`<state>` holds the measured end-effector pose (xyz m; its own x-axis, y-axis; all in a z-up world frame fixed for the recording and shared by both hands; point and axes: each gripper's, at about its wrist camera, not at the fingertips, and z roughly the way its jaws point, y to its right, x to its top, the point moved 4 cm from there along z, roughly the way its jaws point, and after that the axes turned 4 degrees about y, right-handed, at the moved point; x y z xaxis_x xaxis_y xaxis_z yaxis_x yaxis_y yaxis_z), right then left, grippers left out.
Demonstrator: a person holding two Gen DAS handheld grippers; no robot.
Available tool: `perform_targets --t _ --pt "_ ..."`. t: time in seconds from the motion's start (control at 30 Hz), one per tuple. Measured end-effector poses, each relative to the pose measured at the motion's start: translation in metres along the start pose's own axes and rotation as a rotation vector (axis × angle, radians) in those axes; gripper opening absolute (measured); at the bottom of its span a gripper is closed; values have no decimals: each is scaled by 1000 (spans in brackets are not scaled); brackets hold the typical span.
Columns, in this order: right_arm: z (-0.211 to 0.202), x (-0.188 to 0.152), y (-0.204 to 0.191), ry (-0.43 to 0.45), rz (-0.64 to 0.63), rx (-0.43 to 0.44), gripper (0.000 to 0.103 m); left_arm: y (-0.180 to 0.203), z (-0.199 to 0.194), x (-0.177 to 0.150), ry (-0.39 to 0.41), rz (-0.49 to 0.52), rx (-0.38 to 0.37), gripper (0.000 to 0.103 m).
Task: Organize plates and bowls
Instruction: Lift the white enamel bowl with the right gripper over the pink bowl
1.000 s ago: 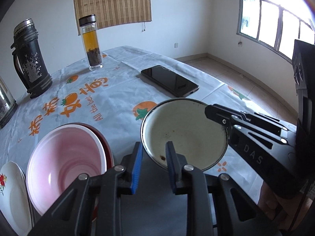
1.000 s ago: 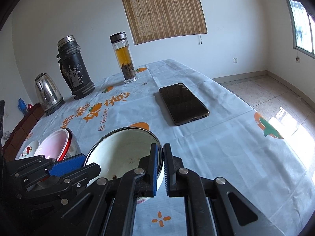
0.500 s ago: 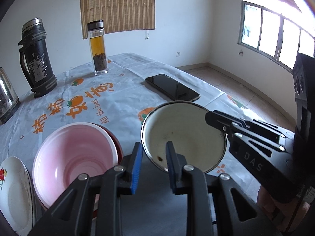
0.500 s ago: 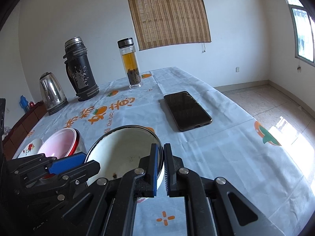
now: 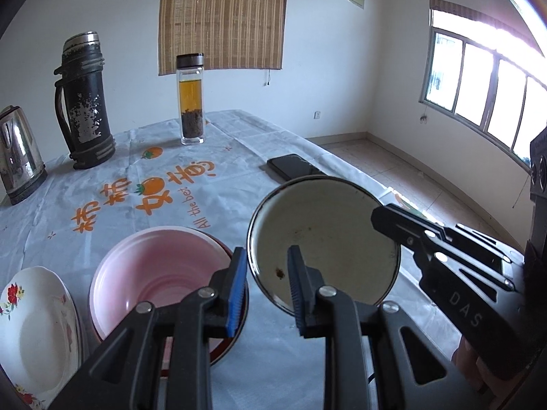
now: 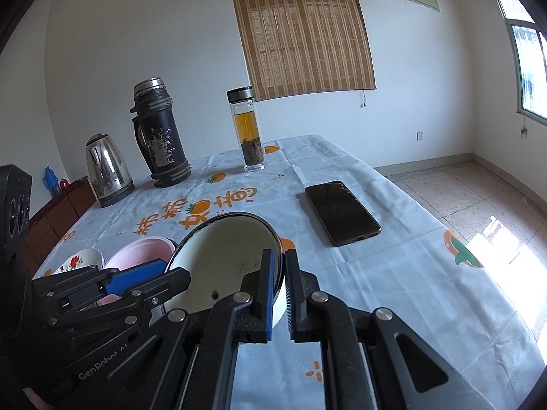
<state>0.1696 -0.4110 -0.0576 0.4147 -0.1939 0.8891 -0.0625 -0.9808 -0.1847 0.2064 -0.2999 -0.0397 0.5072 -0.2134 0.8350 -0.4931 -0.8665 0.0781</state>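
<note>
A white enamel bowl (image 5: 324, 235) with a dark rim is lifted above the table and tilted. My right gripper (image 6: 280, 280) is shut on its right rim; the bowl also shows in the right wrist view (image 6: 225, 259). My left gripper (image 5: 266, 287) straddles the bowl's left rim with its jaws apart, not pinching it. To the left on the table a pink bowl (image 5: 160, 266) sits nested in a red bowl (image 5: 232, 345). A white flowered plate (image 5: 34, 331) lies at the far left.
On the tablecloth (image 5: 112, 188) stand a black thermos (image 5: 85, 102), a steel kettle (image 5: 17, 153) and a glass tea bottle (image 5: 191, 99). A black phone (image 6: 342, 212) lies right of the bowl. The table's right edge drops to the tiled floor (image 6: 478, 188).
The enamel bowl has risen off the table and tilted, held by my right gripper. Both cameras have lifted and tipped up, so the bottles and wall show more.
</note>
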Motion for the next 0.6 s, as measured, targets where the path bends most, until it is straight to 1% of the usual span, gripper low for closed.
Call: perform_targets --t 0.1,0.37,0.6 --pt "-5 3 -9 13 -12 11 7 -6 -9 6 30 -6 9 22" --pt "-14 22 -38 38 -58 54 7 -34 -31 23 96 -68 20 22" --pt "-13 36 -60 38 -72 92 7 -55 -52 34 145 -104 41 22"
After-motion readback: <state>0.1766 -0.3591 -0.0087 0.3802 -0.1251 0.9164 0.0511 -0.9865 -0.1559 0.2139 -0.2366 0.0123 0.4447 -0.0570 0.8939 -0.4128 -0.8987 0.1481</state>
